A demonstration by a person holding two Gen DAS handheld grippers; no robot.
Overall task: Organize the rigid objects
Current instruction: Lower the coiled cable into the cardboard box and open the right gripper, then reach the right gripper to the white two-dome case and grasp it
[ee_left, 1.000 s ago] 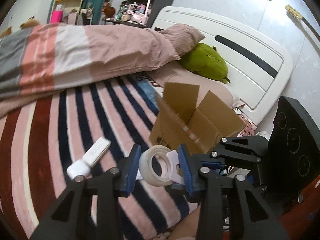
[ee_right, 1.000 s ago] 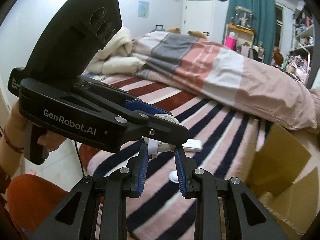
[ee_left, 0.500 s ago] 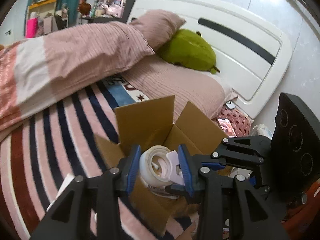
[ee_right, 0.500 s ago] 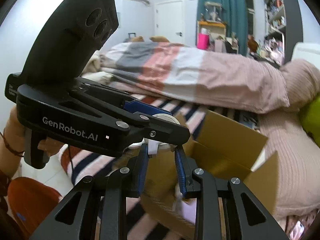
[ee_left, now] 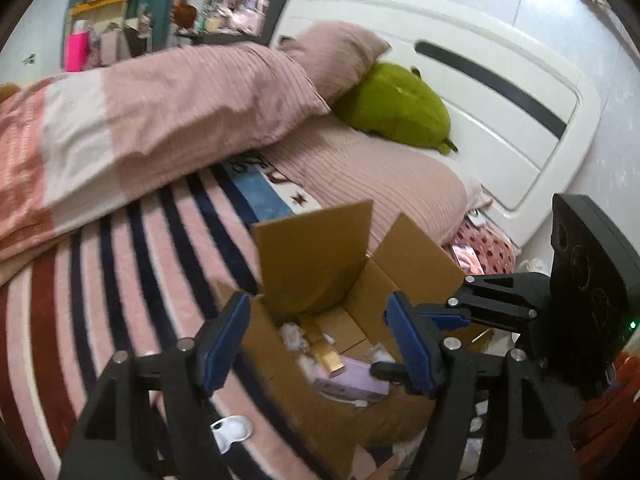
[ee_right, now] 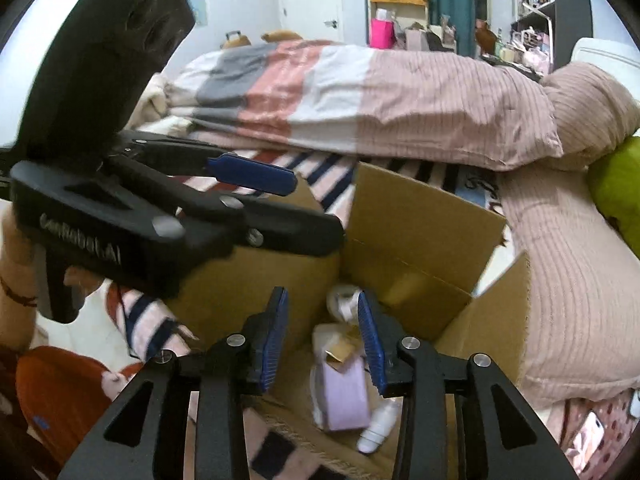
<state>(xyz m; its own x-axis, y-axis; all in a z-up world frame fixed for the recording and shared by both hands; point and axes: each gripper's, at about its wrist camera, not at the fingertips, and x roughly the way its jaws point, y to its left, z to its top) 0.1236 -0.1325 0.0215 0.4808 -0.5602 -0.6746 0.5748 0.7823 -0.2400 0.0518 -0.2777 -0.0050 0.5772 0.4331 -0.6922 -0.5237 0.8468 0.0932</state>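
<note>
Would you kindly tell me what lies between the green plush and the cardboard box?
In the left wrist view, a pink ribbed pillow fills the stretch between the green plush and the cardboard box.

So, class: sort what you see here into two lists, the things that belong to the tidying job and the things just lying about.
Part of the job:
- open brown cardboard box
- pale purple packet inside it
- small white bottle inside it
- left claw, open
- right claw, open

Just lying about:
- green plush toy
- pink ribbed pillow
- striped blanket
</note>
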